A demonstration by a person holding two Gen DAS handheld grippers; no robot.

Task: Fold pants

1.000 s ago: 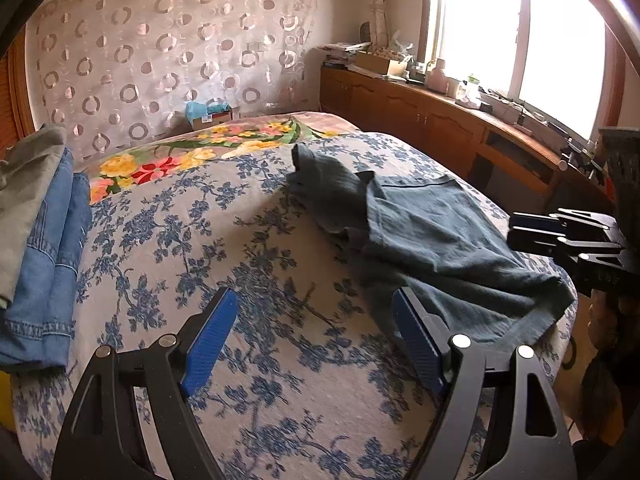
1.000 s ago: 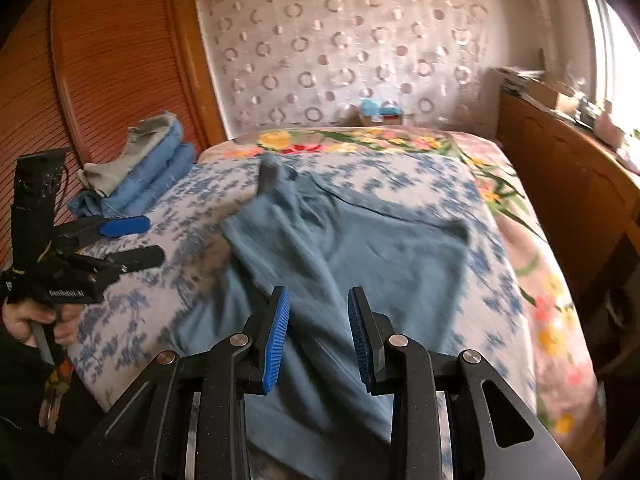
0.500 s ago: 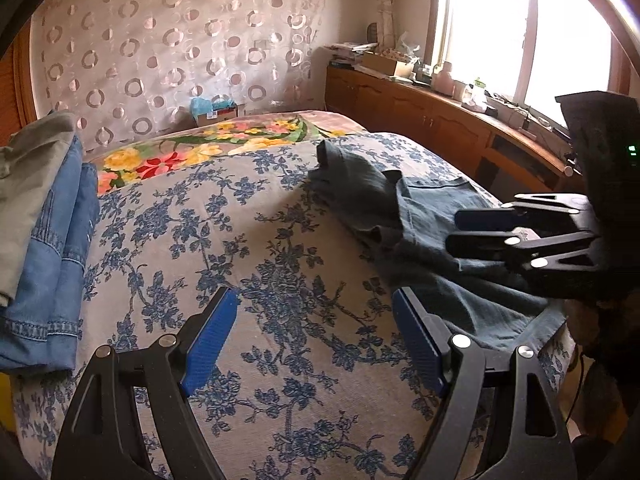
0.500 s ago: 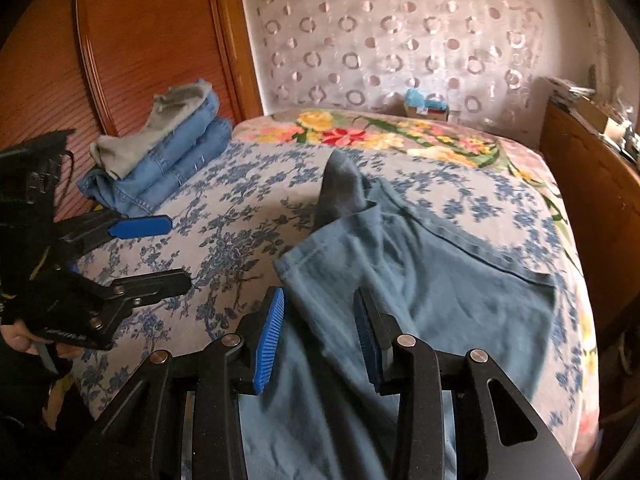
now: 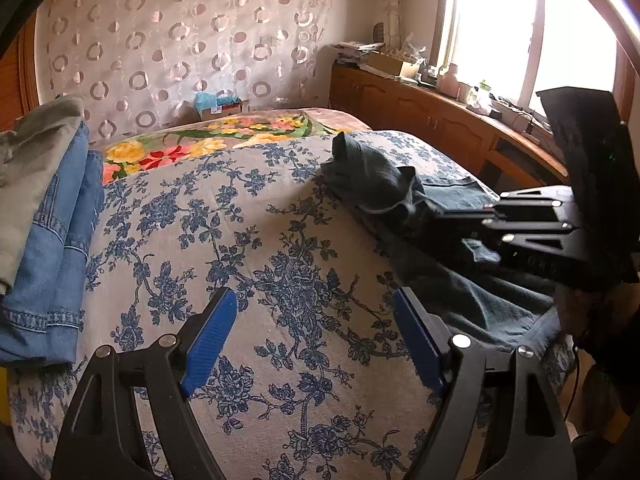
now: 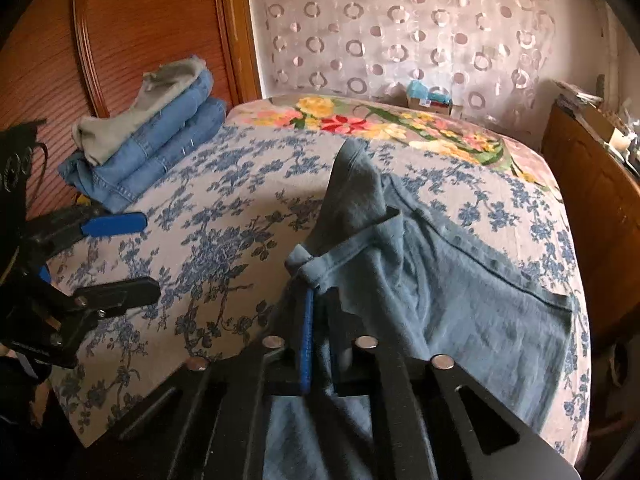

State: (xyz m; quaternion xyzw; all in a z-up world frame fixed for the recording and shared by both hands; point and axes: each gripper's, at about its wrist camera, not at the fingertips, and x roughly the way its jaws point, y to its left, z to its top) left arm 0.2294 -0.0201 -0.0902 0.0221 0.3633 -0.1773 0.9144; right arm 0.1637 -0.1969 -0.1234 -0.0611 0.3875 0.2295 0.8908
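Clamping pants [image 6: 440,300], right gripper [image 6: 316,296], no legible writing

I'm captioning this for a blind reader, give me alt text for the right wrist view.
The right gripper is shut on an edge of teal pants spread over a blue floral bedspread. The open left gripper hovers at left, with folded jeans stacked beyond.
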